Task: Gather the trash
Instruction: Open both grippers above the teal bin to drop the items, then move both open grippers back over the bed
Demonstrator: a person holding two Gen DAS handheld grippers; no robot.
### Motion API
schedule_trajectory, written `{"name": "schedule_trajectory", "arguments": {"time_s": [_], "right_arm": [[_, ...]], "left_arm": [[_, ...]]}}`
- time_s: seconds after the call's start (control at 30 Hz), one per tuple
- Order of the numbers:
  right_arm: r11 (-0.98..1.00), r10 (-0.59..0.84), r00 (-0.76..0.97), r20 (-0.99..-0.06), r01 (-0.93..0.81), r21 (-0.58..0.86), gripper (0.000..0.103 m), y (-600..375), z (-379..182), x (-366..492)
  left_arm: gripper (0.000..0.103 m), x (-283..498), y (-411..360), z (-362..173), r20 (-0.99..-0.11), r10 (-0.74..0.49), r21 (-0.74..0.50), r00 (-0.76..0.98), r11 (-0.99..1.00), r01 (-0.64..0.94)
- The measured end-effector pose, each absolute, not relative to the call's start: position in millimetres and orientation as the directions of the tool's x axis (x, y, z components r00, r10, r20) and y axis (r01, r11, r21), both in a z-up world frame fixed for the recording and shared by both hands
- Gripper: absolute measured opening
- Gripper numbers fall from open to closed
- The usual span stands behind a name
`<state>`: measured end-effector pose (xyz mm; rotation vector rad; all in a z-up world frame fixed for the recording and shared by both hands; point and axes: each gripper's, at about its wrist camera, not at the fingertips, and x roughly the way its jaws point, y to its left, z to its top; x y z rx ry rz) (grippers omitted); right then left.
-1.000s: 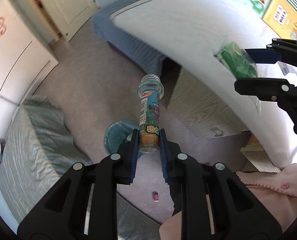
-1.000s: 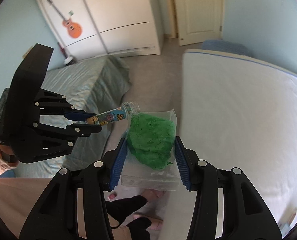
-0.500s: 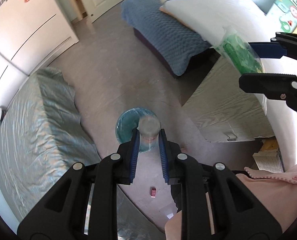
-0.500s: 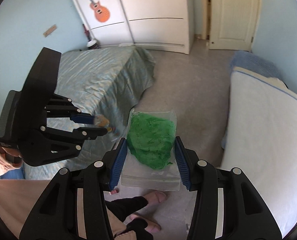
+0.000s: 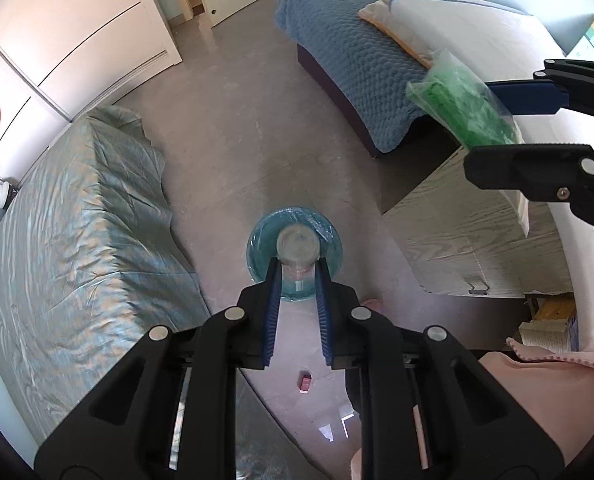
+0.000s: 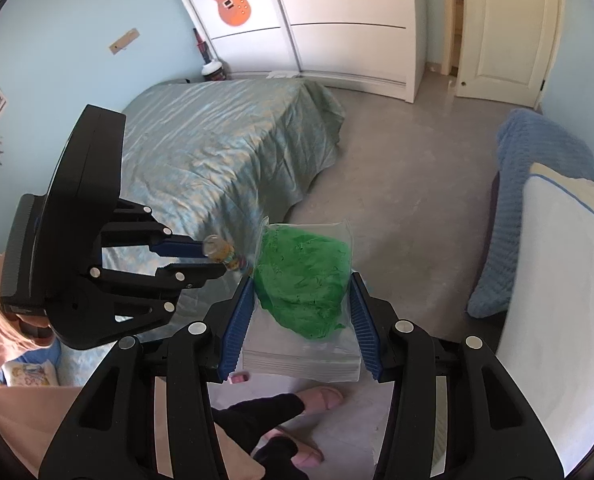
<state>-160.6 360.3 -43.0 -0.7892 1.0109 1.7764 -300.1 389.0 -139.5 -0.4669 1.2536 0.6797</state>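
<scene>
My left gripper [image 5: 296, 276] is shut on a clear plastic bottle [image 5: 298, 247] with a colourful label, seen end-on and pointing down at a round blue bin [image 5: 261, 240] with a plastic liner on the floor. In the right wrist view the bottle [image 6: 223, 253] sticks out of the left gripper [image 6: 209, 258]. My right gripper [image 6: 302, 300] is shut on a clear plastic bag of green stuff [image 6: 303, 278]. In the left wrist view that bag [image 5: 463, 108] hangs at the upper right, above and right of the bin.
A bed with a teal cover [image 5: 77, 220] is left of the bin. A wooden cabinet [image 5: 477, 240] and a bed with blue blanket [image 5: 357, 52] are right. A small red item [image 5: 305, 384] lies on the floor. My feet in pink slippers [image 6: 321, 396] are below.
The left gripper has tipped the bottle from slanting forward to pointing straight down over the bin. Both views have swung from the white mattress toward the floor and the teal bed.
</scene>
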Motion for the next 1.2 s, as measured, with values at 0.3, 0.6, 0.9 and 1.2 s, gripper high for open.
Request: {"name": "schedule_trajectory", "arguments": {"time_s": [0.3,0.6,0.9,1.2], "right_arm": [[-0.235,0.317,-0.410,-0.855,-0.908,0.348,0.076,393.4,-58.1,-169.7],[-0.156,0.363,-0.403,-0.840,-0.915,0.372,0.089,390.4,-53.8,-139.6],[-0.104,0.389,-0.387,-0.836,-0.920,0.377,0.089,372.6,-51.6,-120.3],[0.006,0.460,-0.329,-0.825,-0.928,0.373,0.089,332.9,-39.2,-85.9]], "left_arm": [[0.023,-298.4,406.9,-148.7,-0.969,0.205,0.048,0.141,0.710,-0.702],[0.080,-302.4,410.2,-146.4,-0.965,0.242,0.091,0.101,0.672,-0.735],[0.083,-289.9,406.8,-139.1,-0.964,0.238,0.086,0.116,0.697,-0.712],[0.083,-260.0,386.0,-125.2,-0.960,0.241,0.095,0.145,0.762,-0.641]]}}
